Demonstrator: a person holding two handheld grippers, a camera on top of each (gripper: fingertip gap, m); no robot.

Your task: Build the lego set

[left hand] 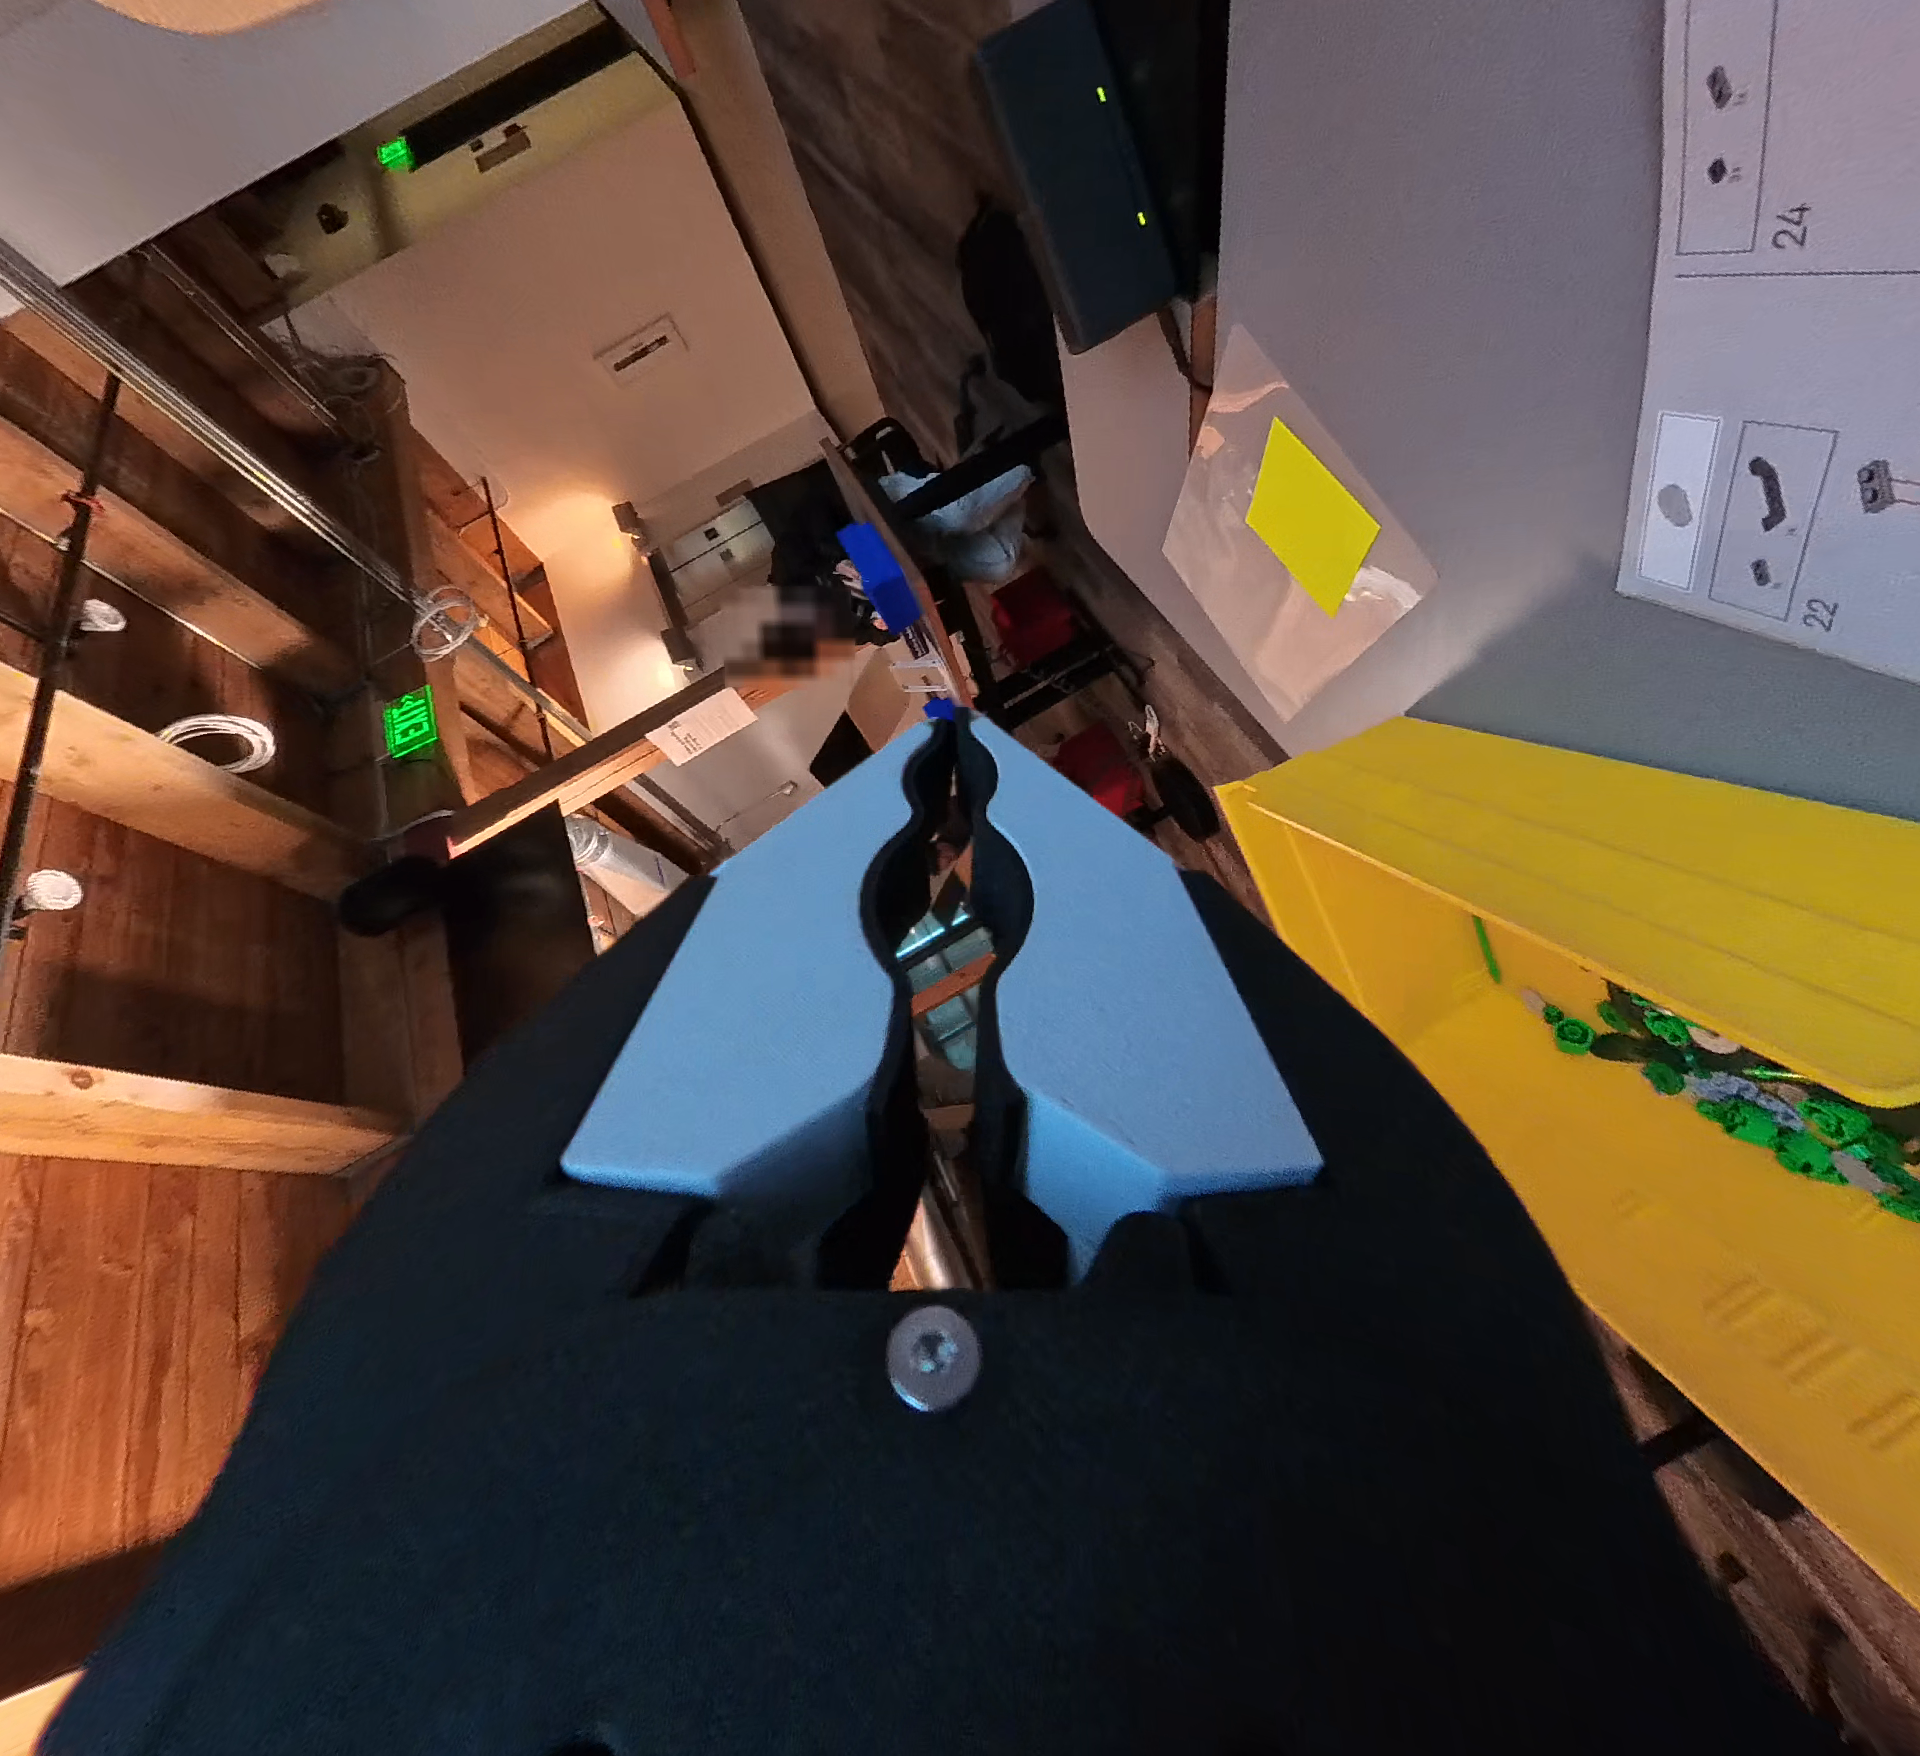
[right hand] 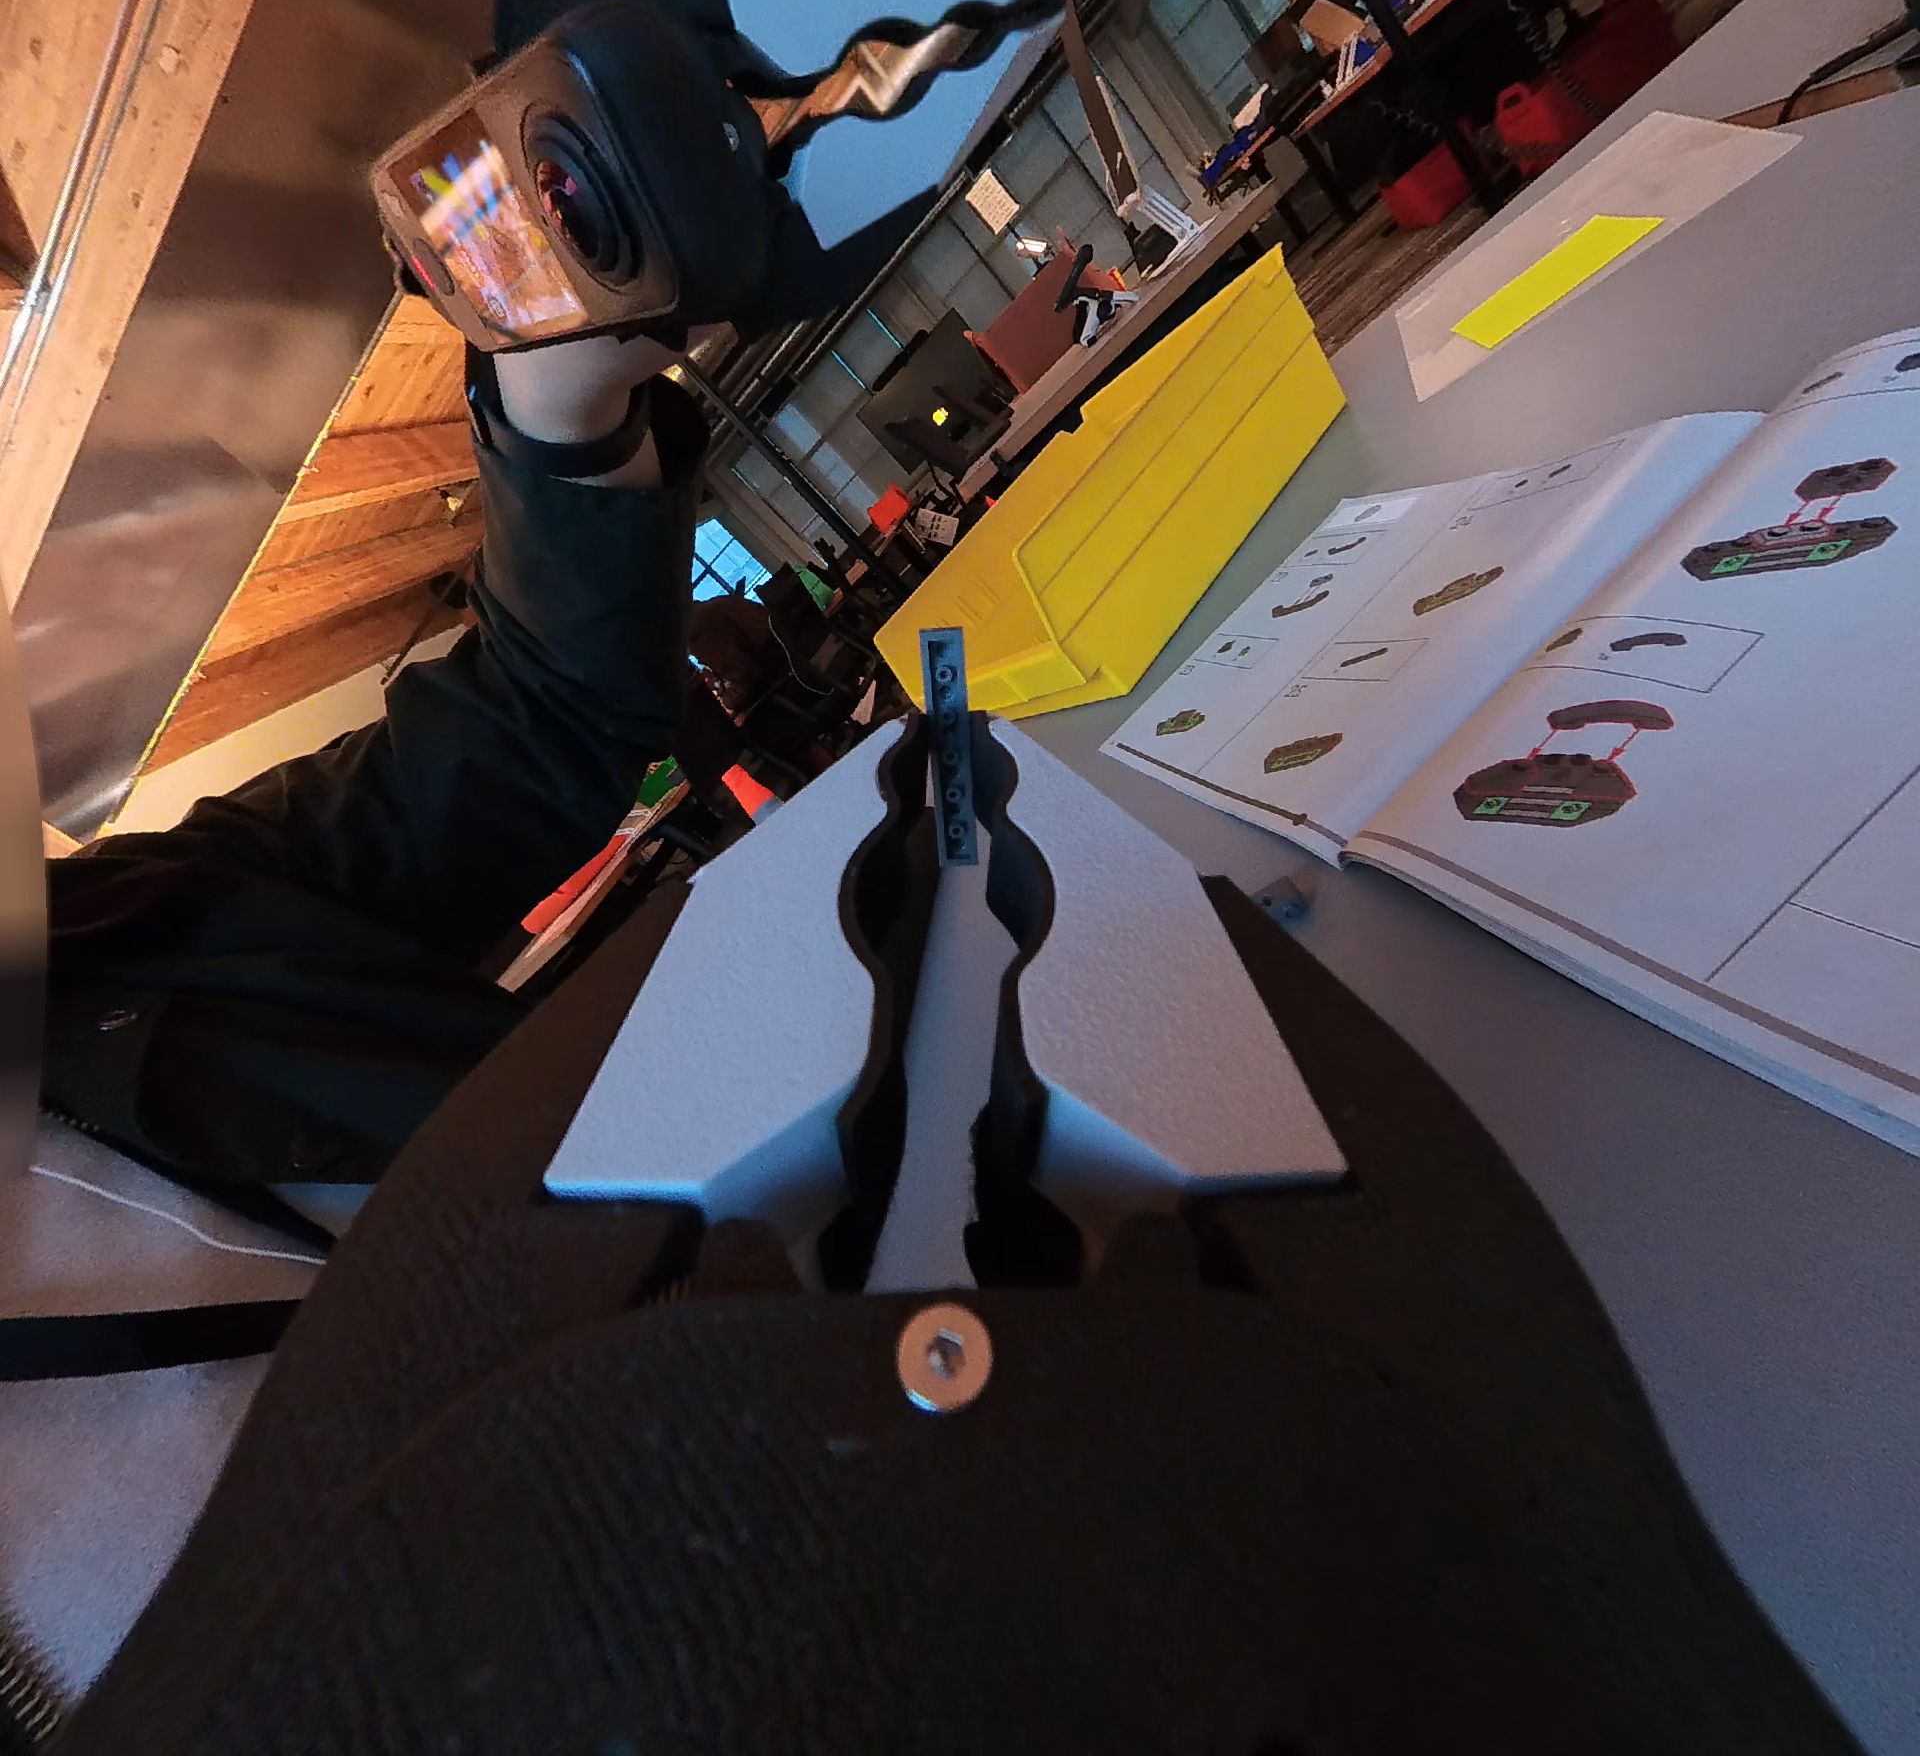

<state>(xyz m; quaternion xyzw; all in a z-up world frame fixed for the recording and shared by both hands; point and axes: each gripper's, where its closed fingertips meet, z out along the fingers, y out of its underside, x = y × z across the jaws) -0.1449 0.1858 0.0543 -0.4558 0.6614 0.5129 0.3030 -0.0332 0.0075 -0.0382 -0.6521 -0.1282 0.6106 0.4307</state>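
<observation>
My right gripper (right hand: 951, 732) is shut on a long thin grey lego plate (right hand: 948, 750) that sticks out past its fingertips, held above the grey table (right hand: 1558, 1291). My left gripper (left hand: 958, 721) is shut with nothing visible in it. It is raised in the air and rolled sideways, and it shows at the upper left of the right wrist view (right hand: 1044, 7) with a person's hand under it. A yellow bin (left hand: 1558, 885) holds green and grey lego pieces (left hand: 1756, 1104); in the right wrist view I see the bin (right hand: 1122, 543) only from outside.
An open instruction booklet (right hand: 1558, 688) lies on the table right of the right gripper; it also shows in the left wrist view (left hand: 1787, 252). A clear bag with a yellow sheet (right hand: 1558, 262) lies farther back. A small pale piece (right hand: 1283, 901) lies by the booklet's edge. About 25 cm separates my left fingertips from my right.
</observation>
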